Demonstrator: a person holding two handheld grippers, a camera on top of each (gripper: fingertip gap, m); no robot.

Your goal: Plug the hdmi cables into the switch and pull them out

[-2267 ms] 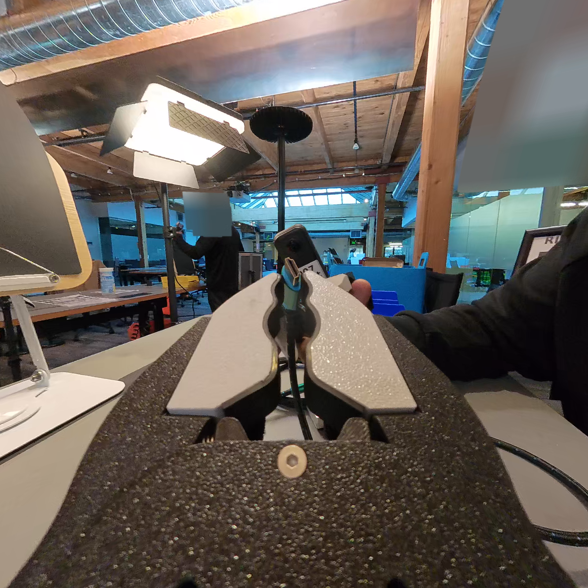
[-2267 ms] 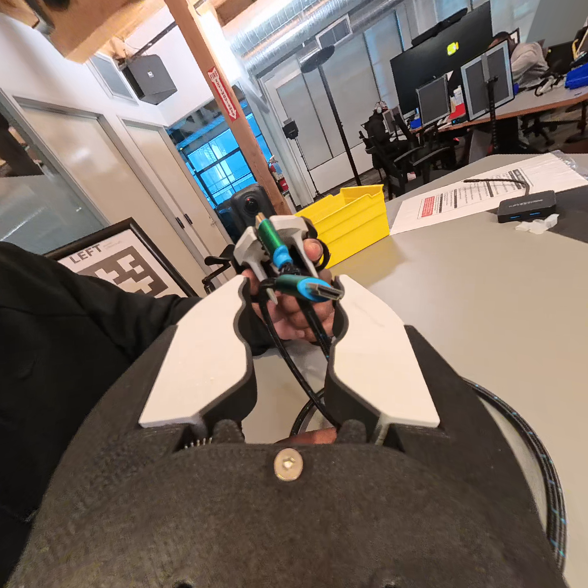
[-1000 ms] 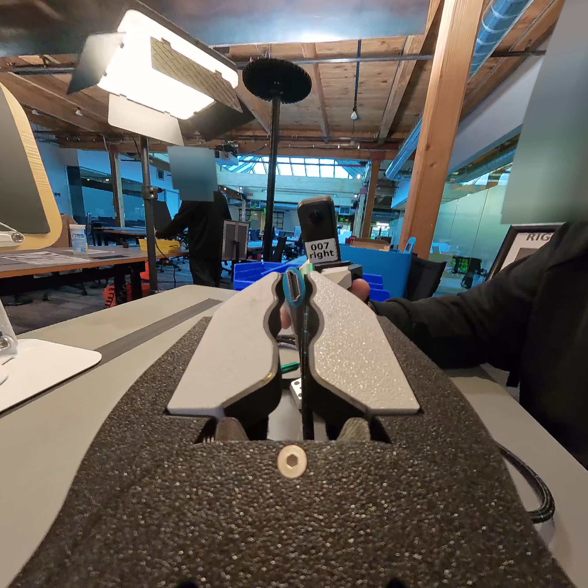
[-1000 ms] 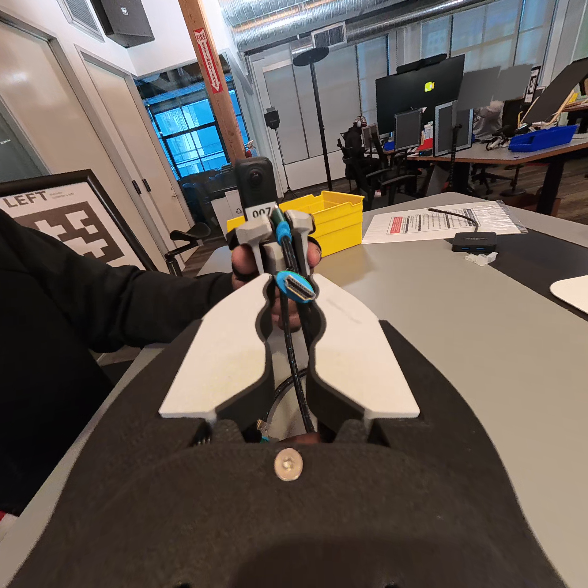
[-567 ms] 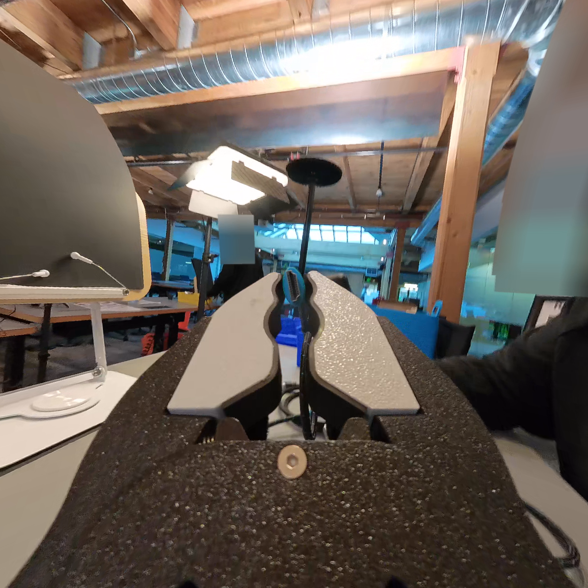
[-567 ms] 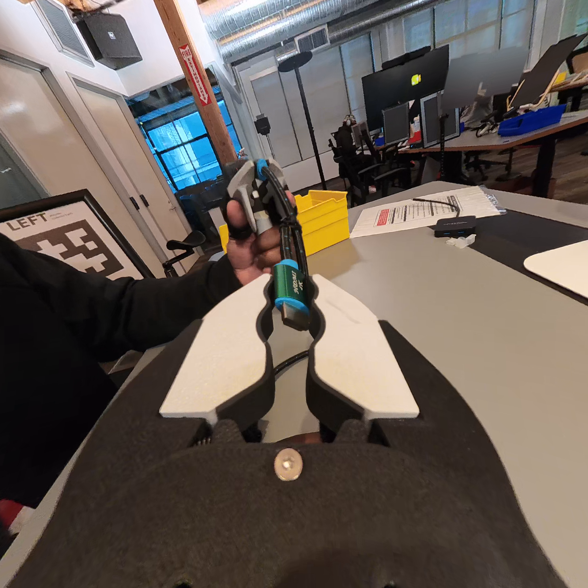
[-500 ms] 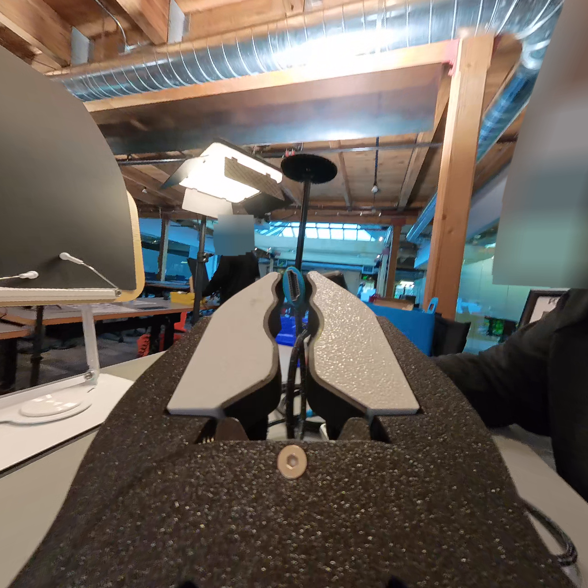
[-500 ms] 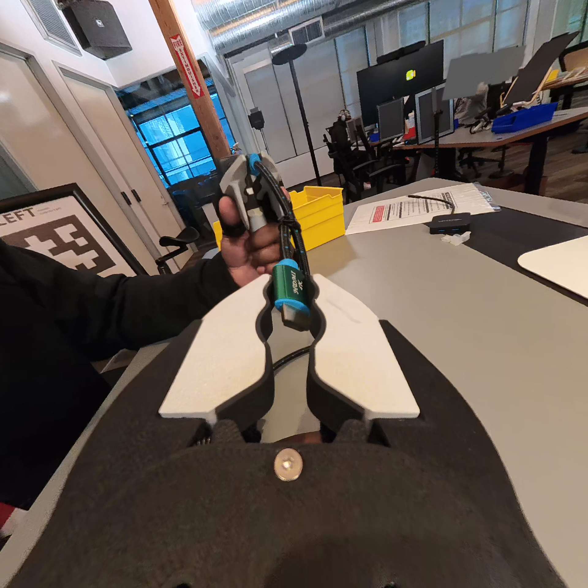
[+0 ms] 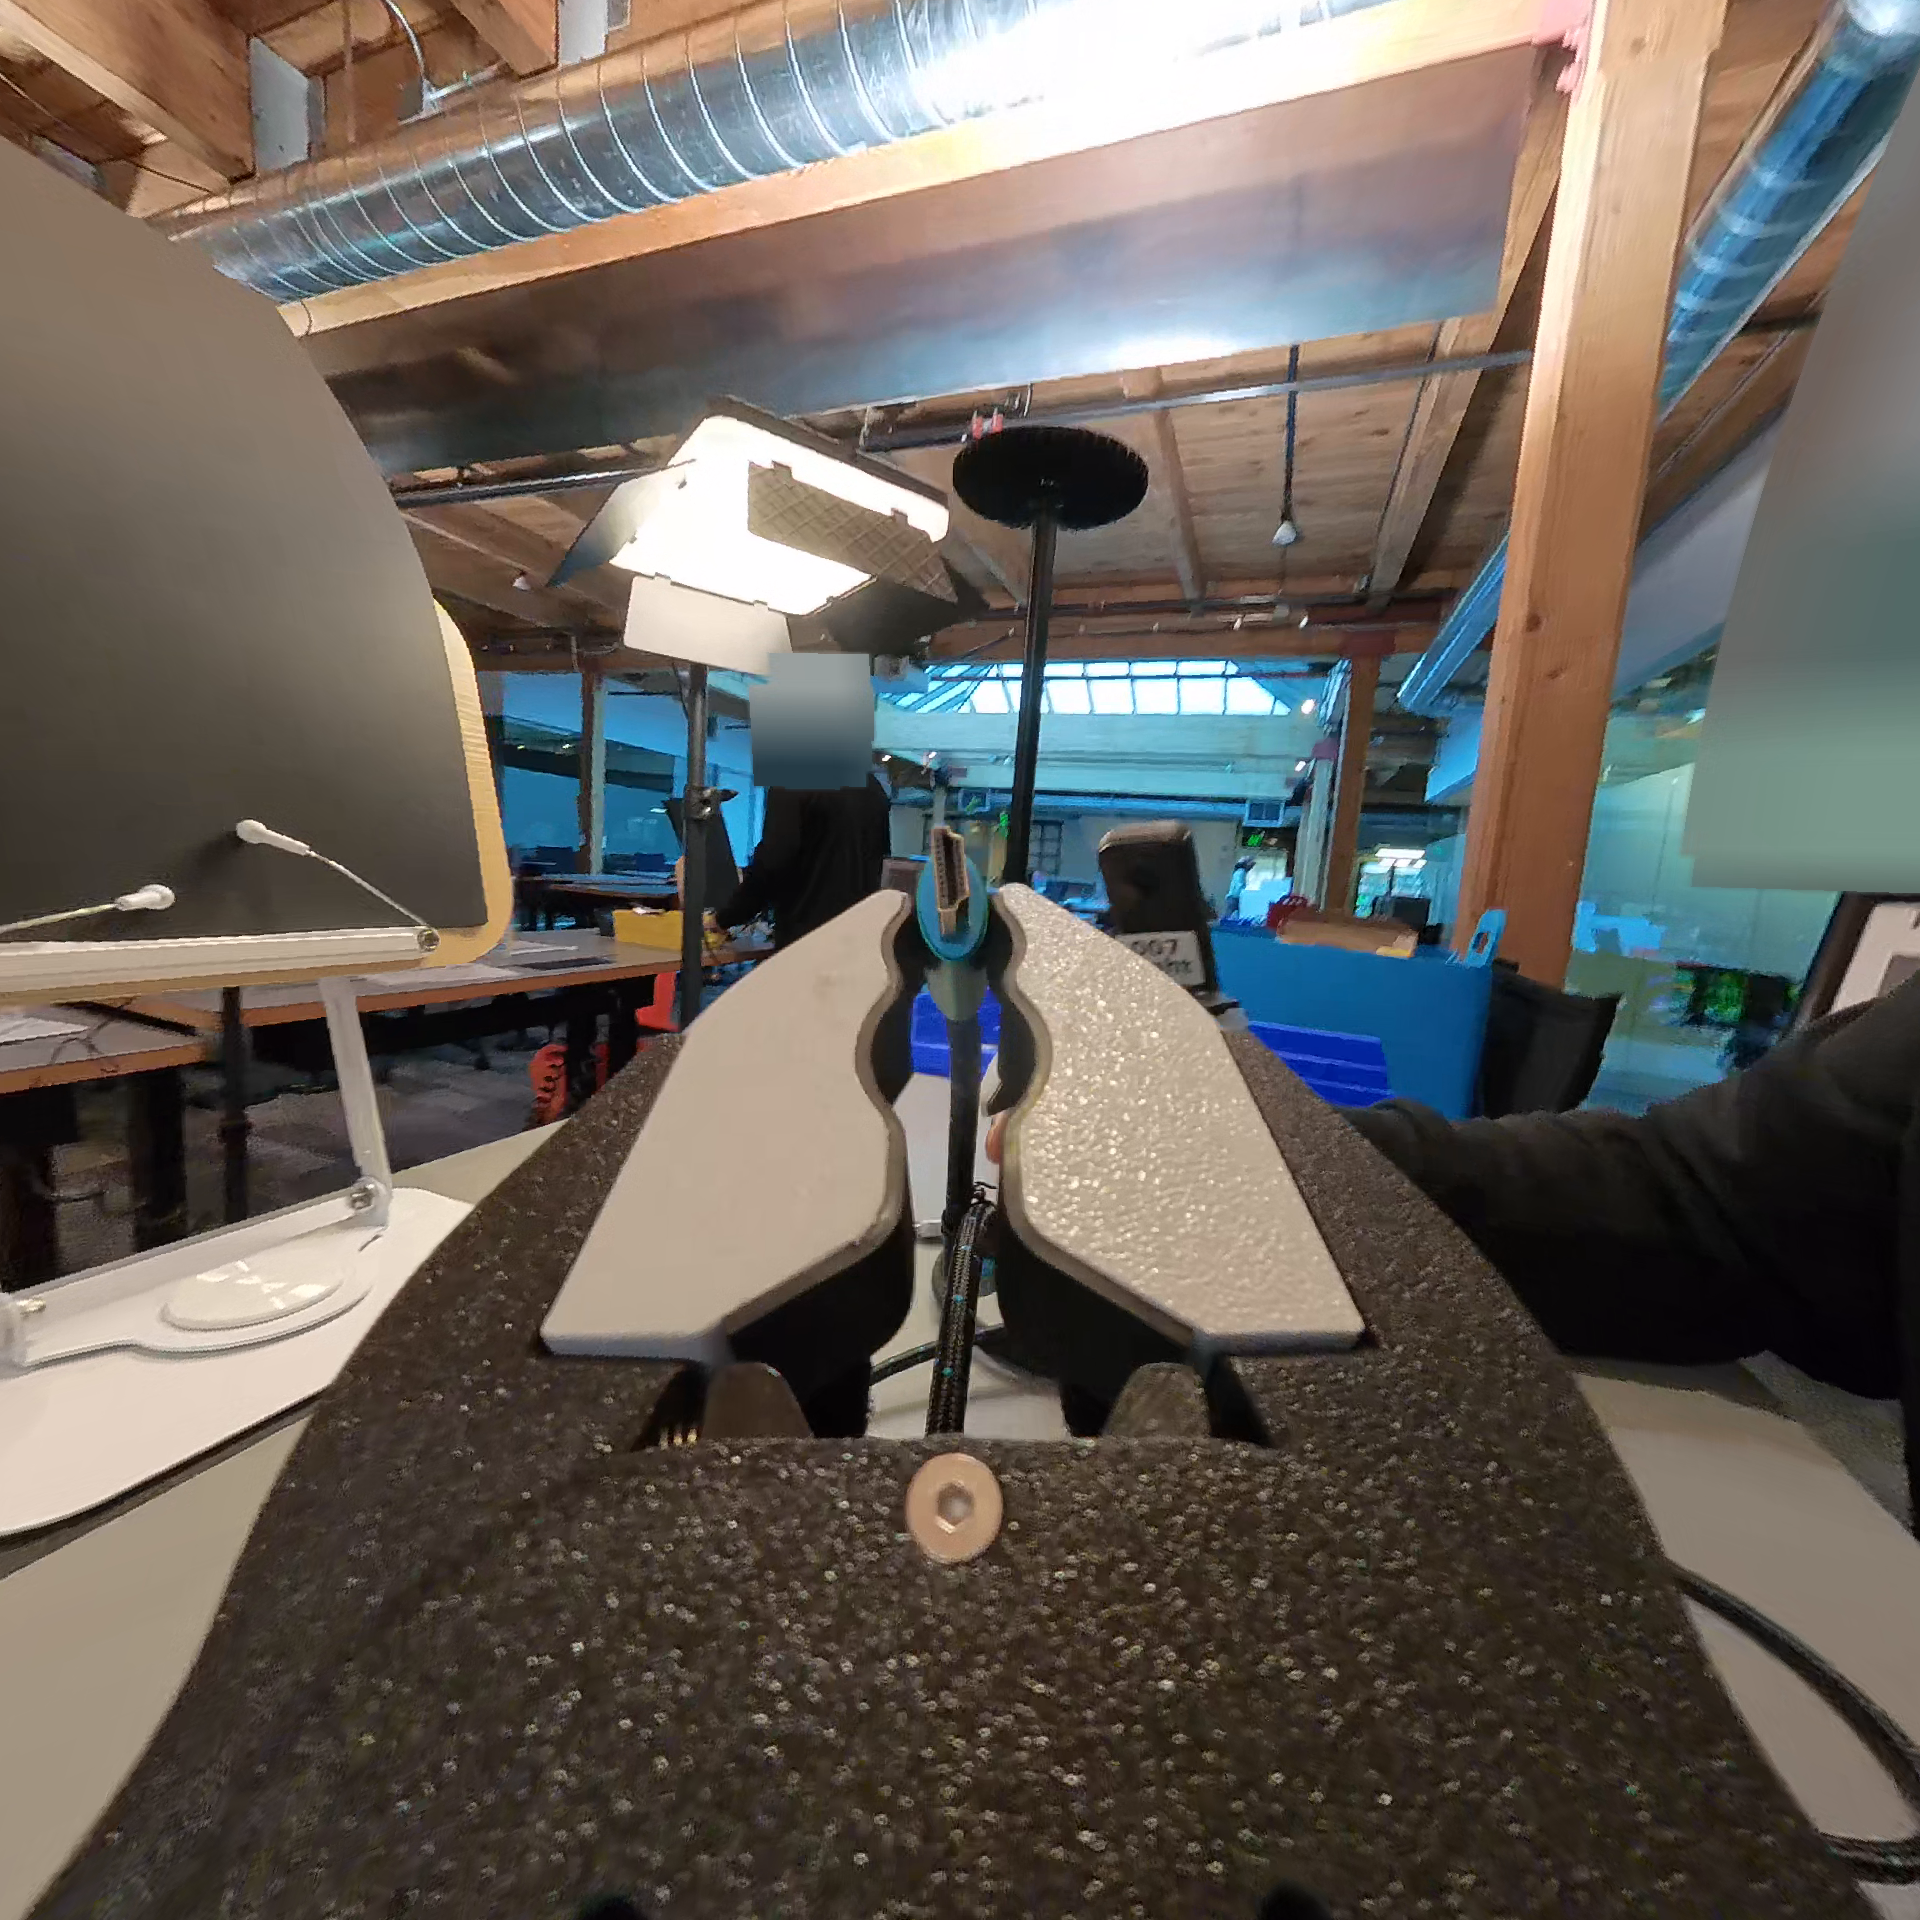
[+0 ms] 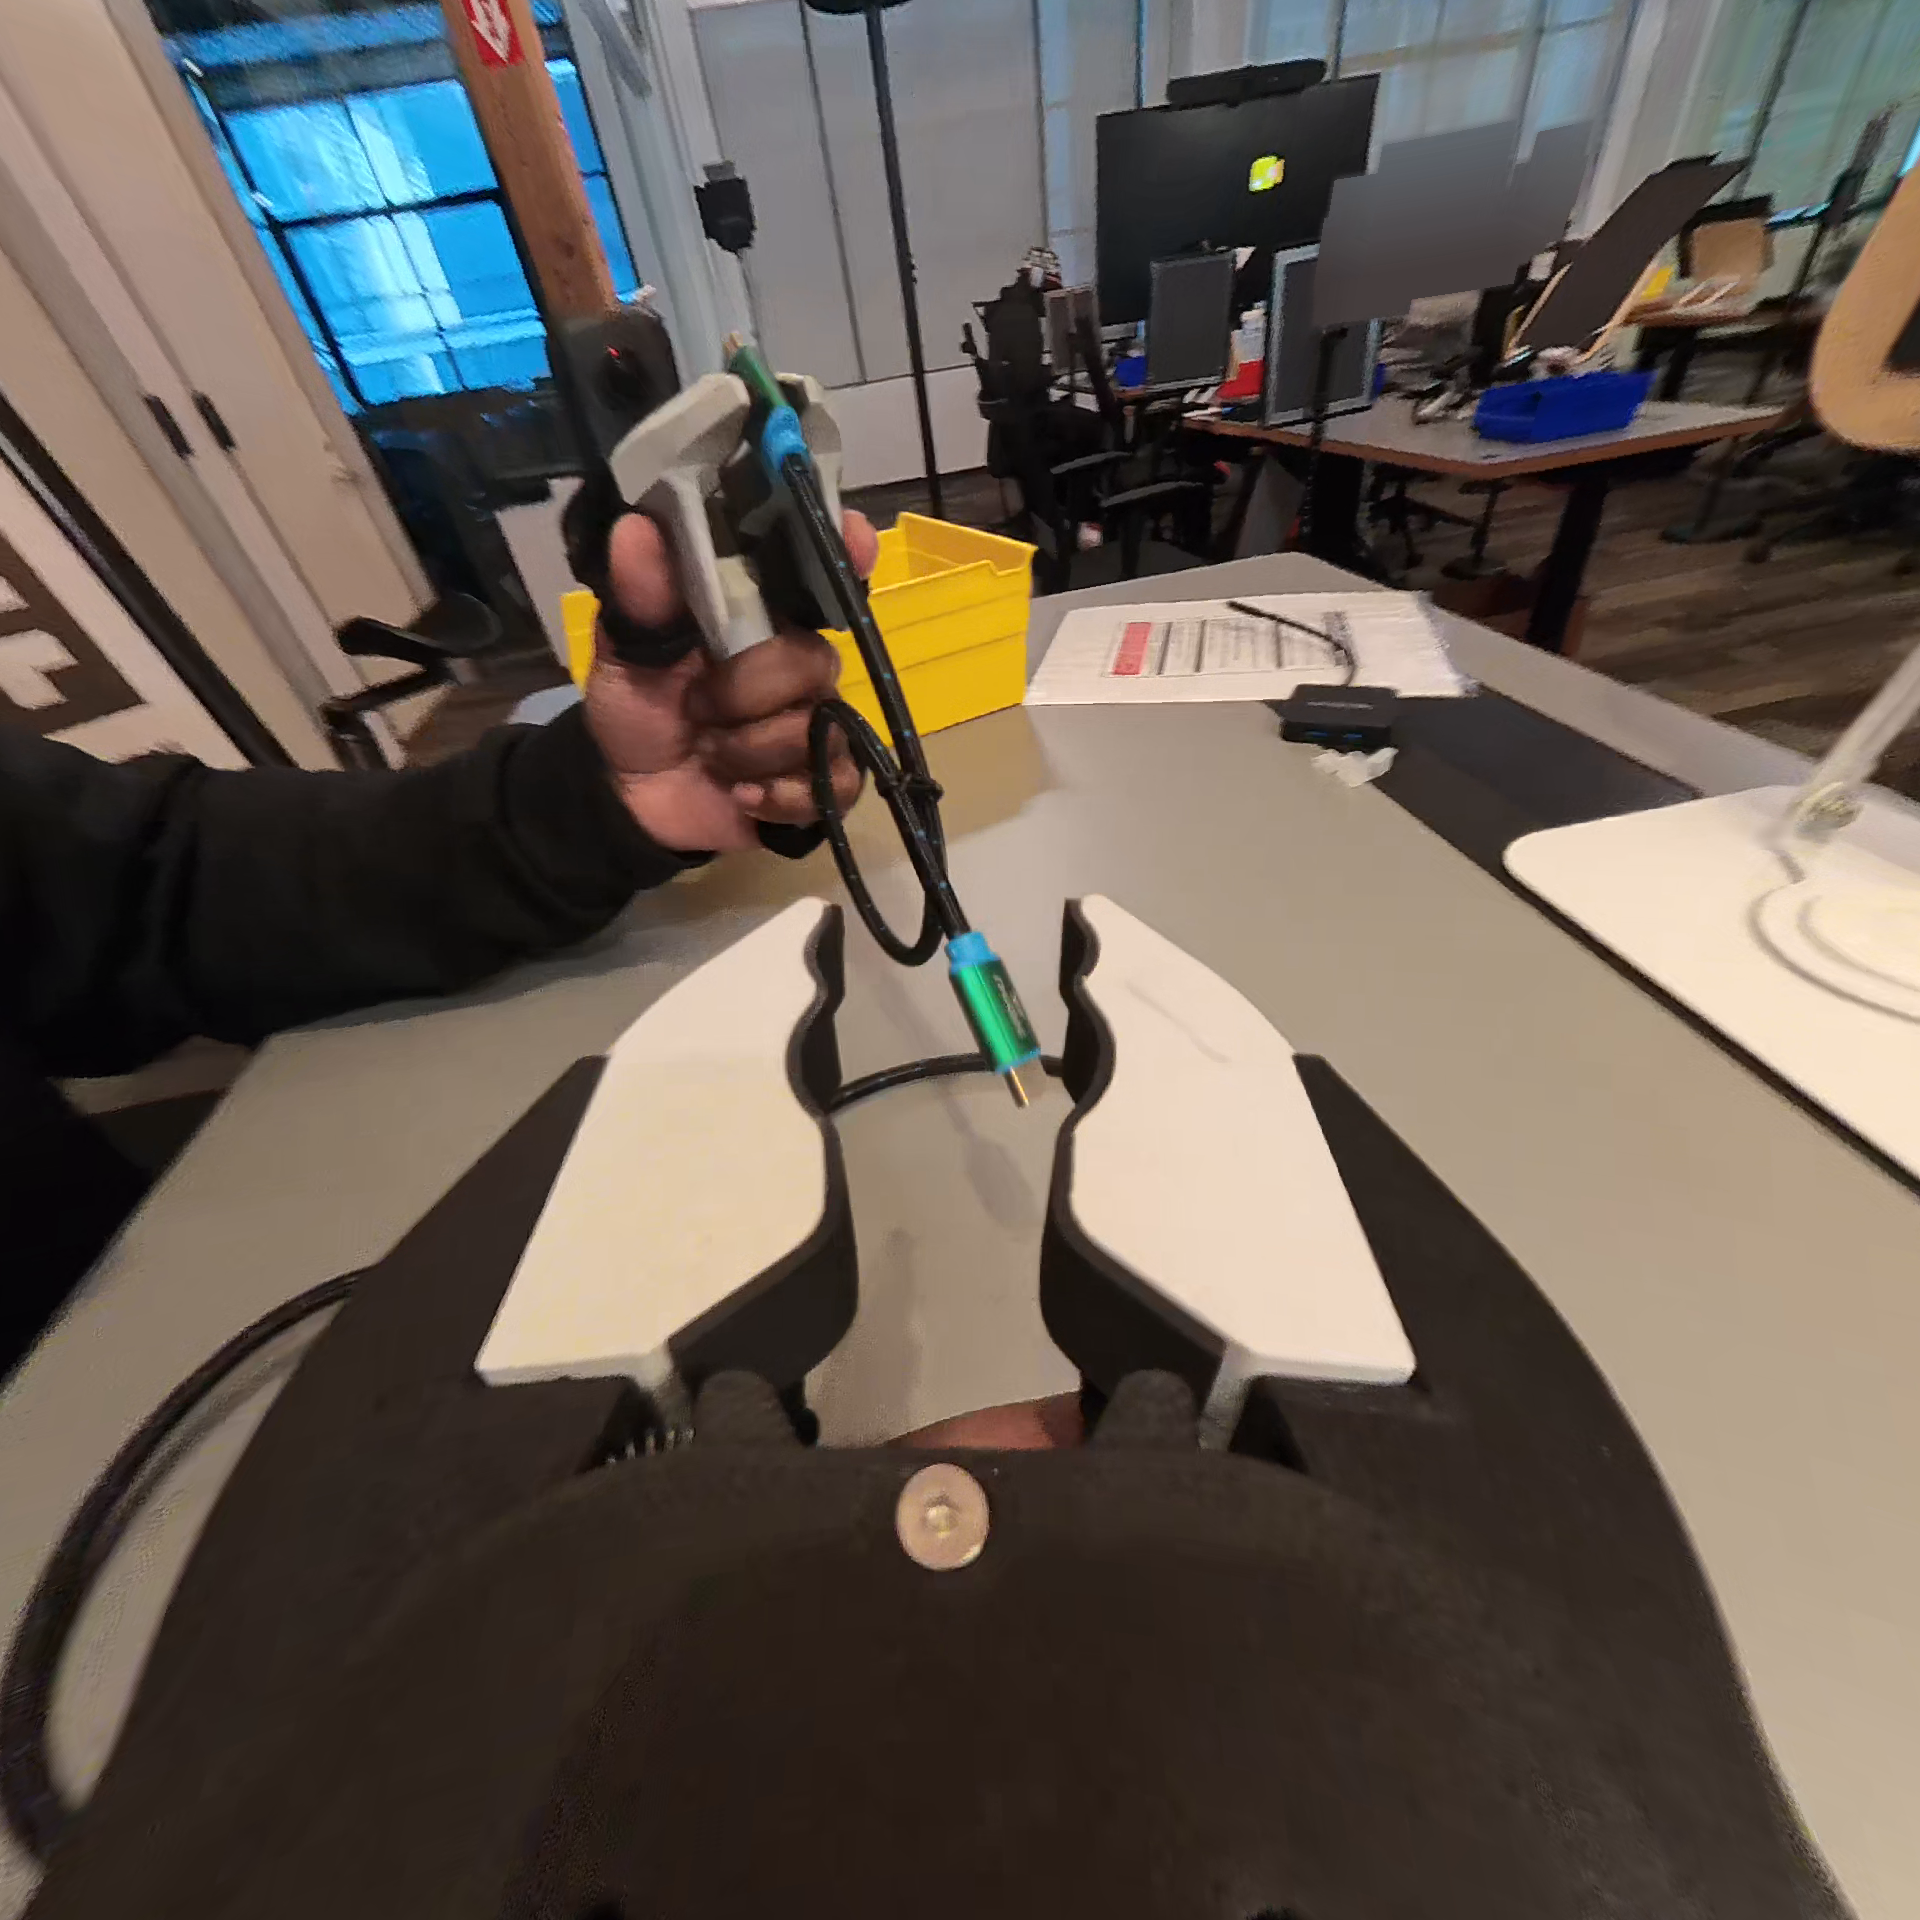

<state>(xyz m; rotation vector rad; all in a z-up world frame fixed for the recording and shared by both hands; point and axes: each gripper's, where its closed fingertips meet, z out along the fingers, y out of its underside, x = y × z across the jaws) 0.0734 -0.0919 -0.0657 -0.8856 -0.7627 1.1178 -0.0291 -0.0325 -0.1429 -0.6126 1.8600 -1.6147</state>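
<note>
My left gripper [image 9: 951, 914] is shut on one HDMI plug [image 9: 948, 883], whose metal end sticks out past the fingertips. In the right wrist view a hand holds the left gripper [image 10: 774, 400] raised at upper left, and the braided black cable [image 10: 883, 707] loops down from it. The cable's other plug [image 10: 992, 1013], green with a blue collar, dangles tip down between the open fingers of my right gripper [image 10: 951, 914], and neither finger grips it. A small black switch box [image 10: 1335, 712] lies on the grey table [image 10: 1351, 1039] at far right.
A yellow bin [image 10: 935, 623] and a printed sheet [image 10: 1247, 644] lie at the table's far edge. A white lamp base [image 10: 1766, 914] stands at right on a black mat [image 10: 1558, 769]; it also shows in the left wrist view [image 9: 239, 1299]. More cable curves at lower left [image 10: 104, 1455]. About 15 centimeters separates my left fingertips from my right.
My right gripper has opened and let go of its plug, which now hangs from the cable. My left gripper has risen and tilted up, still shut on its plug.
</note>
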